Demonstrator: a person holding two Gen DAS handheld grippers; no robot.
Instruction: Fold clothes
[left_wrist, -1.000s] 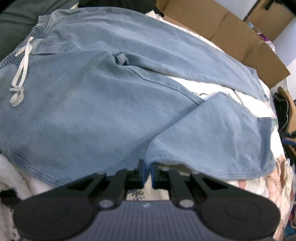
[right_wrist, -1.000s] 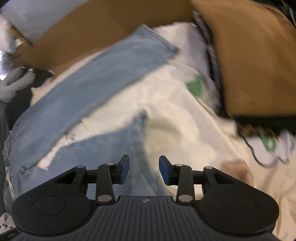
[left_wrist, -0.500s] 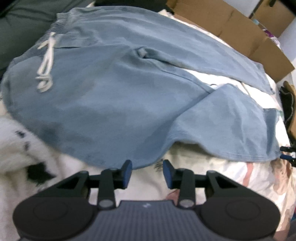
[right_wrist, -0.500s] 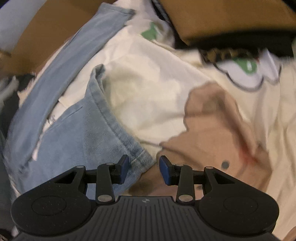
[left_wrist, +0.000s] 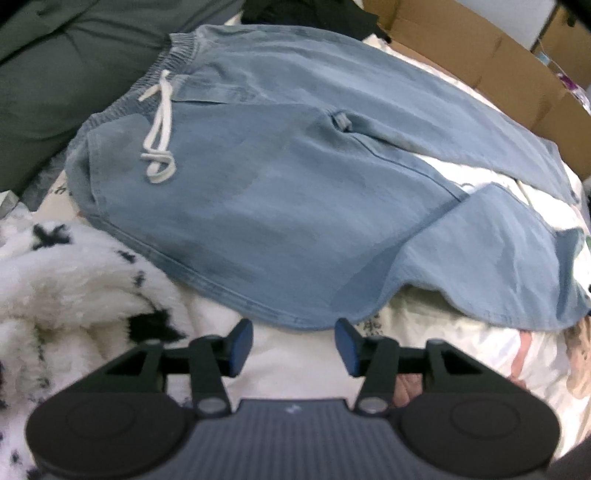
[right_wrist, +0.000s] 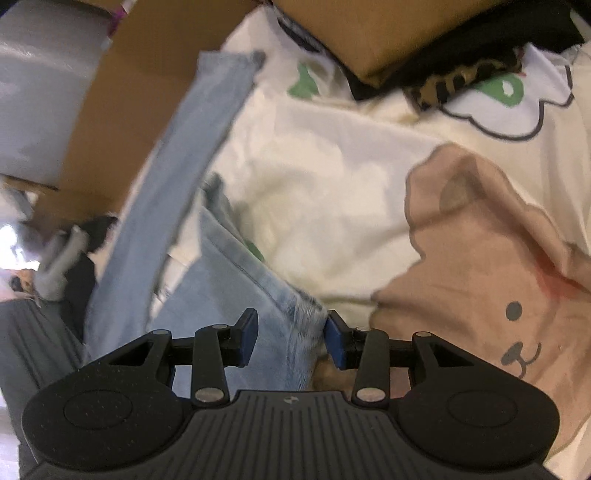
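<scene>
Cream printed bedding (left_wrist: 461, 354) is covering the work surface, with cardboard boxes (left_wrist: 491, 55) running along the far edge and a dark green fabric (left_wrist: 55, 74) bunching at top left, cut off by the frame.

Left wrist view: light blue jeans (left_wrist: 277, 177) are lying spread across the bedding, elastic waistband at upper left with a white drawstring (left_wrist: 159, 136) trailing over the front. One leg is stretching off toward the upper right; the near leg is folding back on itself at right, its hem running out of frame. A white fleece blanket with black marks (left_wrist: 66, 291) is sitting at lower left, partly under the jeans. Left gripper (left_wrist: 293, 343) is hanging just short of the jeans' near edge, jaws having just been opening, nothing between them, pads clear of the cloth.

Right wrist view: blurry at top and left. Right gripper (right_wrist: 290, 338) is straddling the hem corner of the jeans (right_wrist: 236, 295), jaws apart; the right pad is sitting right at the hem edge, the left pad is standing off the denim. Not clamping. A bear print (right_wrist: 498, 277) on the bedding is showing at right, partly hidden behind the gripper body. Something brown and black is piling at top right, hard to identify.
</scene>
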